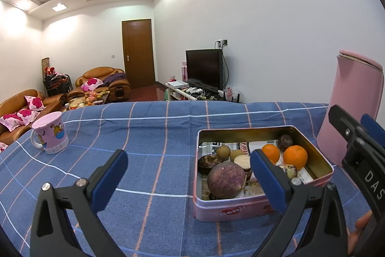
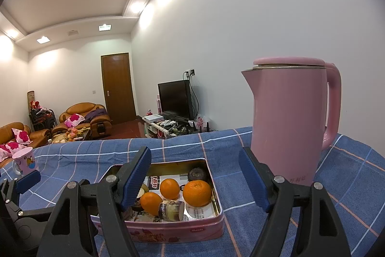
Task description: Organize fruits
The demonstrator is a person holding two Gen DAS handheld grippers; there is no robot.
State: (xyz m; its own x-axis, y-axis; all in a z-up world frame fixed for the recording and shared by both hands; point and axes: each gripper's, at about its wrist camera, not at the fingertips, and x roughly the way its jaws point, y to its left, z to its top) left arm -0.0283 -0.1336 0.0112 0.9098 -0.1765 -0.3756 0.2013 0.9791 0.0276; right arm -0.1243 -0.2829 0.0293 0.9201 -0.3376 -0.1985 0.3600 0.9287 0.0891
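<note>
On the blue checked cloth (image 1: 156, 136), a pink tin (image 2: 168, 230) holds oranges (image 2: 196, 192); both the left gripper (image 1: 190, 175) and right gripper (image 2: 195, 178) are spread wide, holding nothing, beside a pink kettle (image 2: 288, 122).

The right gripper (image 2: 193, 178) hangs just above the near edge of a worktop under a blue checked cloth (image 2: 349, 175), its blue-padded jaws spread wide with nothing between them. Below its left finger sits a shallow pink rectangular tin (image 2: 173, 231), open at the top. Inside lie three round oranges (image 2: 196, 192), a dark wrinkled round fruit (image 2: 196, 174) at the far right corner, and a short cut piece with a purple-brown skin (image 2: 171, 210) near the front wall. A tall pink plastic kettle (image 2: 291, 122) stands upright just right of the tin. Far left, a pink cartoon-printed mug (image 2: 25, 160) stands on the cloth.
</note>
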